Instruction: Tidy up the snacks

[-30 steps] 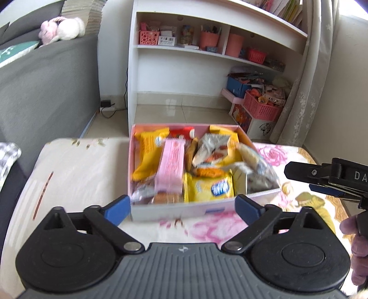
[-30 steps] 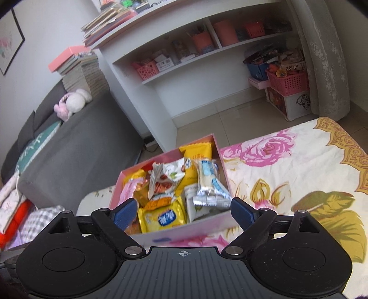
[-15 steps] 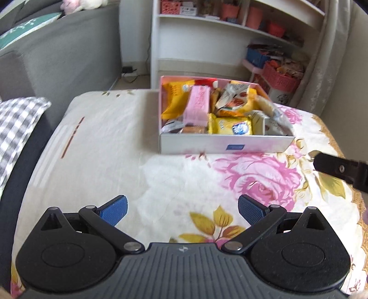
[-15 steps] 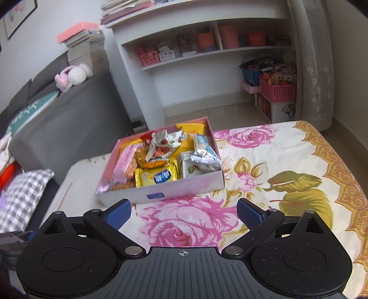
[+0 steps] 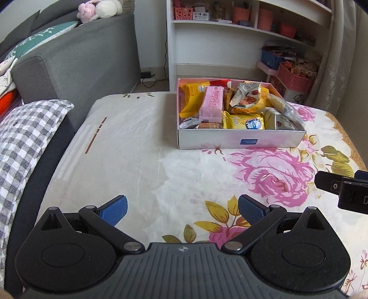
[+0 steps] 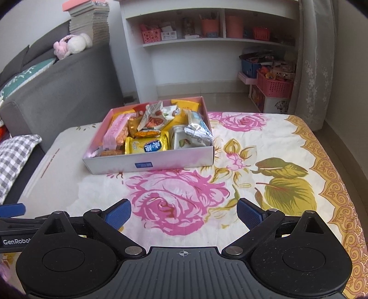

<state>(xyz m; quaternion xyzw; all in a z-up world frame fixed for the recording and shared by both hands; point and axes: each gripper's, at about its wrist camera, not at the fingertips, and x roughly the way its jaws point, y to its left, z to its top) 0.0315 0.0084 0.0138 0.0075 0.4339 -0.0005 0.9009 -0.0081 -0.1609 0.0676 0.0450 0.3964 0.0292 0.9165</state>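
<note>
A shallow pink-and-white box (image 5: 241,139) (image 6: 149,163) full of several wrapped snacks sits on the floral cloth at the far side of the table. A pink wafer pack (image 5: 212,103) (image 6: 116,131) and a yellow biscuit pack (image 5: 246,121) (image 6: 147,145) lie among them. My left gripper (image 5: 182,209) is open over the bare cloth, well short of the box. My right gripper (image 6: 184,212) is open too, with nothing between its fingers. In the left wrist view the right gripper (image 5: 340,187) shows at the right edge.
A grey sofa (image 5: 76,59) with a plush toy (image 5: 99,9) stands to the left. A checked cushion (image 5: 25,142) lies at the table's left edge. White shelves (image 6: 207,43) and pink baskets (image 6: 274,84) stand behind, with a curtain (image 6: 315,59) at the right.
Both grippers have pulled back from the box toward the near side of the table, so the box now looks smaller and farther. Both stay open throughout.
</note>
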